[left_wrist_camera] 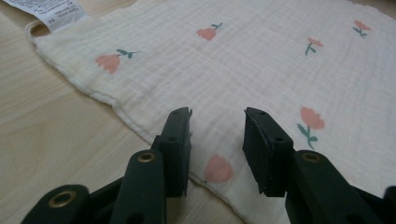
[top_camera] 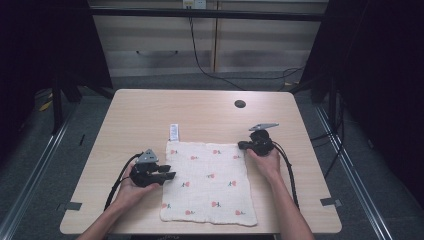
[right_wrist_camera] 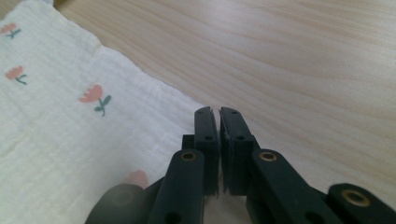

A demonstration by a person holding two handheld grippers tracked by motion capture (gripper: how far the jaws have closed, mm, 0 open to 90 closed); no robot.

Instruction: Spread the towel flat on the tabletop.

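A: Fingers on the left gripper sit wide apart, nothing between them. They hover over the cloth's left edge, approx. halfway along it.

B: And the cloth itself?

A: Cream muslin w/ small pink tulips, spread flat on the table, near side, roughly centred. White care label sticks out past its far left corner.

B: Right side?

A: Right gripper is at the cloth's far right corner. Jaws nearly together, just a thin slit btwn them. In the right gripper view the cloth edge runs diagonally and passes under the jaws; a bit of pale fabric shows low in the gap, but can't tell if it's actually pinched.

B: High view help?

A: Not much. Right gripper has its tips touching the corner area, hand behind it off the cloth's right edge. Left gripper points right, tips just over the cloth's left border, held in the left hand.

B: Cloth wrinkled anywhere?

A: Lies flat, faint crease lines only. Corner at the right jaws doesn't look lifted.
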